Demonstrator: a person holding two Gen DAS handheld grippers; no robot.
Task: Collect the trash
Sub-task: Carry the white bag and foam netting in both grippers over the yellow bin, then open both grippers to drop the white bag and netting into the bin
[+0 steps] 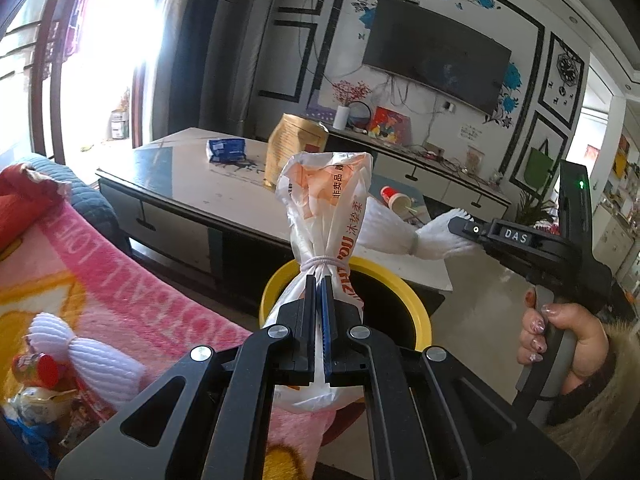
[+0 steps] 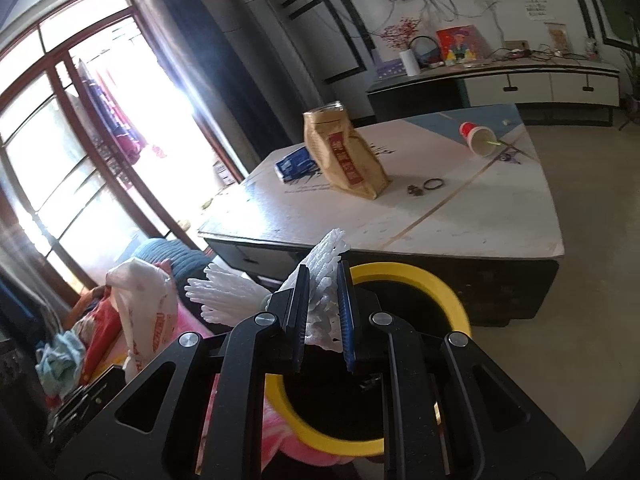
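My left gripper [image 1: 319, 280] is shut on a white and orange plastic bag [image 1: 326, 208] tied with a band, held upright above the yellow-rimmed trash bin [image 1: 420, 312]. My right gripper [image 2: 323, 276] is shut on white foam netting [image 2: 326, 252] over the same bin [image 2: 448, 292]; it also shows in the left wrist view [image 1: 460, 222], holding the white netting [image 1: 400, 232]. On the coffee table [image 2: 460, 208] stand a brown paper bag [image 2: 344, 152], a blue packet [image 2: 294, 164] and a tipped red cup [image 2: 478, 136].
A sofa with a pink blanket [image 1: 120, 280] and loose items lies to the left. A TV cabinet [image 2: 540, 80] stands against the far wall under a television [image 1: 436, 52]. A ring and small scrap [image 2: 424, 186] lie on the table.
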